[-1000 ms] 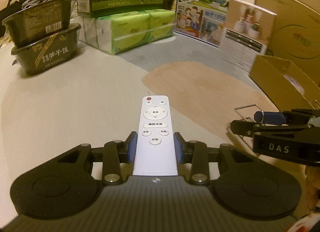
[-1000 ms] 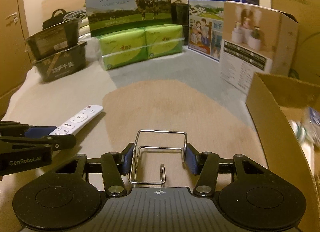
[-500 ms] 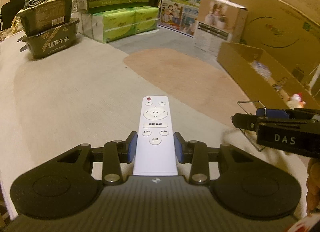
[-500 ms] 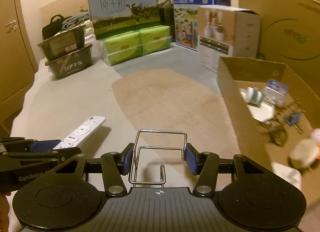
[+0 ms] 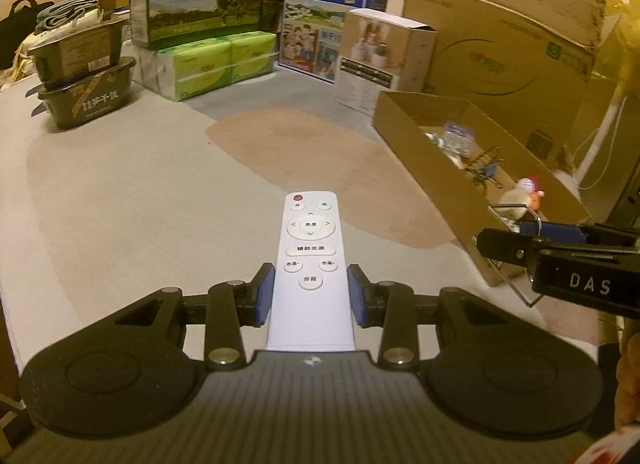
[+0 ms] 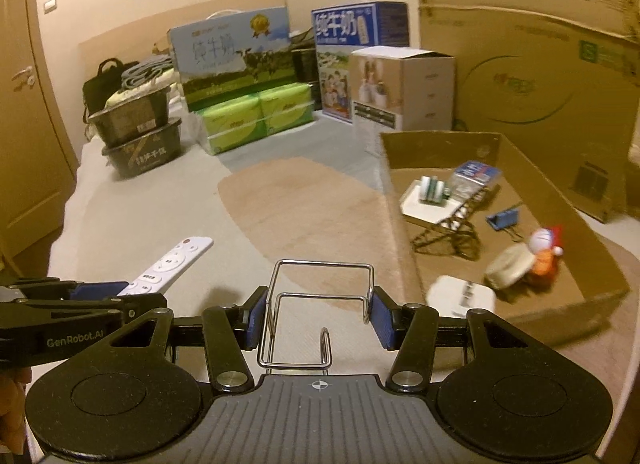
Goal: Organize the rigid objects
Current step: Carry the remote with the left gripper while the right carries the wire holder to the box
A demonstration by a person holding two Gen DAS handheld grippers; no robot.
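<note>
Left wrist view: the left gripper (image 5: 311,293) is clamped on a white remote control (image 5: 310,260), its blue pads pressing both long edges near the lower buttons; the remote lies flat between the fingers, red power button at the far end, pointing forward over the pale carpet (image 5: 120,204); at the right edge the right gripper (image 5: 532,242) reaches in sideways, lettered DAS, with a bit of wire rack (image 5: 516,208) showing at its tip; beyond it sits an open cardboard box (image 5: 420,160) holding small items, among them a little toy figure (image 5: 528,190); at the back stand milk cartons (image 5: 200,0), green tissue packs (image 5: 216,64) and two stacked dark food tubs (image 5: 84,76).

Right wrist view: the right gripper (image 6: 318,314) is closed on a bent wire rack (image 6: 320,304), the pads squeezing its two sides, the frame upright between the fingers; at the left the left gripper (image 6: 104,296) comes in with the remote control (image 6: 172,262) sticking out past its fingers, above the carpet; the cardboard box (image 6: 400,192) lies just right of the rack, low and open; inside are a blue binder clip (image 6: 502,220), the toy figure (image 6: 544,250), a white square piece (image 6: 460,296), a dark wire stand (image 6: 448,232) and a small clear packet (image 6: 474,178); a large carton (image 6: 528,84) stands behind the box.
</note>
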